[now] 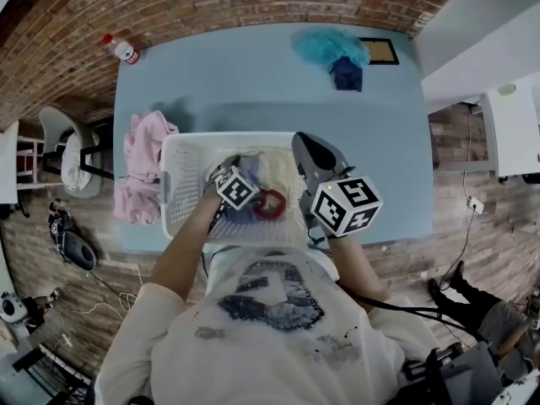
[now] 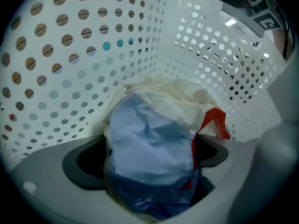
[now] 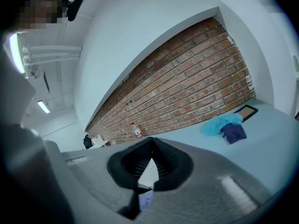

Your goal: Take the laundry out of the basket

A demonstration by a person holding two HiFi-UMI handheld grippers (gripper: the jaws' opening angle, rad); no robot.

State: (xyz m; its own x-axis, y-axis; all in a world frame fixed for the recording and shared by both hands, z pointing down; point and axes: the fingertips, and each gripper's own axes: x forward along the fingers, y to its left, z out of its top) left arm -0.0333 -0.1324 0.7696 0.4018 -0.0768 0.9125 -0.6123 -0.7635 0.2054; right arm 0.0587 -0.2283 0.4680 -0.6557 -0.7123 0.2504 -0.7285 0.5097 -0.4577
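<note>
A white perforated laundry basket [image 1: 179,184] stands at the near edge of the light blue table [image 1: 253,83]. My left gripper [image 1: 224,172] reaches down inside it. In the left gripper view that gripper [image 2: 150,171] is shut on a light blue garment [image 2: 149,143] with a red trim [image 2: 216,120], and a cream cloth [image 2: 163,90] lies behind it. My right gripper [image 1: 307,144] hovers over the basket's right rim, jaws pointing away from me. Its tips [image 3: 149,141] meet with nothing between them.
A pink heap of clothes [image 1: 142,165] lies on the table left of the basket. At the far right sit a teal cloth [image 1: 329,45], a navy cloth [image 1: 347,74] and a framed board [image 1: 381,51]. A bottle [image 1: 123,50] stands at the far left corner by the brick wall.
</note>
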